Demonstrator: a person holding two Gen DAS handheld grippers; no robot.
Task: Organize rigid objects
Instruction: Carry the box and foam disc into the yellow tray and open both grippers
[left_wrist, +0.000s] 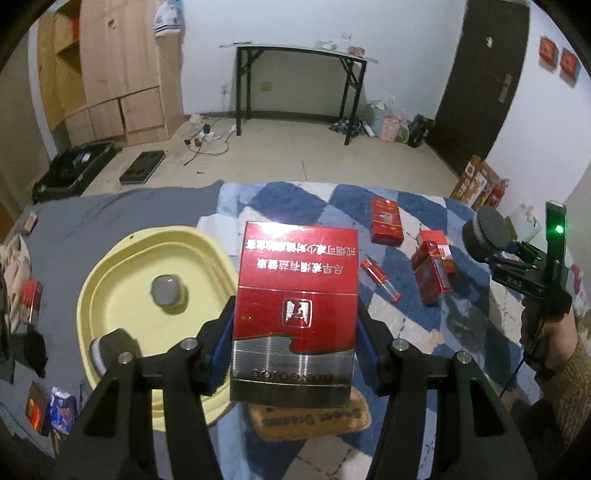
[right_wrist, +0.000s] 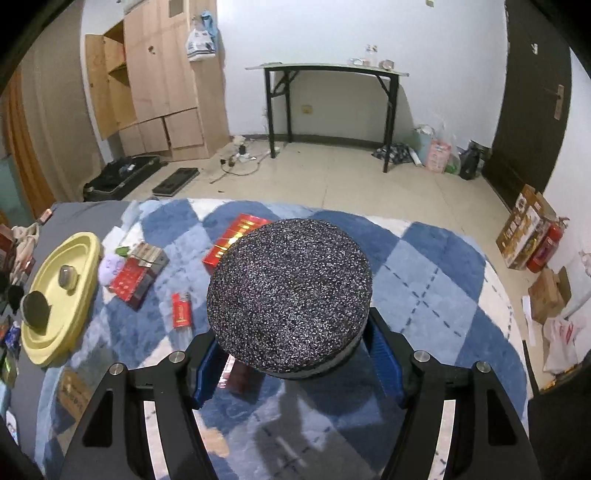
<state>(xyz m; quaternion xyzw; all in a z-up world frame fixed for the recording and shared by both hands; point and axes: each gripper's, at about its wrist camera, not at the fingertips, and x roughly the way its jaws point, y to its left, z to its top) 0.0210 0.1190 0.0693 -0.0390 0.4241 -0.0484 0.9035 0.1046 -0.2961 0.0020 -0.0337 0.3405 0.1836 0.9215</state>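
My left gripper (left_wrist: 295, 332) is shut on a red and silver cigarette pack (left_wrist: 295, 314), held upright above the edge of a pale yellow tray (left_wrist: 110, 254). In the tray lie a small grey round case (left_wrist: 168, 290) and a black disc (left_wrist: 110, 347). My right gripper (right_wrist: 295, 354) is shut on a black speckled round disc (right_wrist: 290, 295), lifted over the blue checked rug (right_wrist: 424, 280). From the left wrist view that disc (left_wrist: 485, 230) and the right gripper (left_wrist: 517, 254) show at the far right, in a person's hand (left_wrist: 550, 332).
More red packs (left_wrist: 386, 221) (left_wrist: 432, 273) and a red lighter (left_wrist: 380, 275) lie on the rug. The right wrist view shows a red carton (right_wrist: 236, 236), a red and black pack (right_wrist: 136, 277), a lighter (right_wrist: 181, 310) and the yellow tray (right_wrist: 59, 325) at the left. Small clutter lines the grey sheet's left edge.
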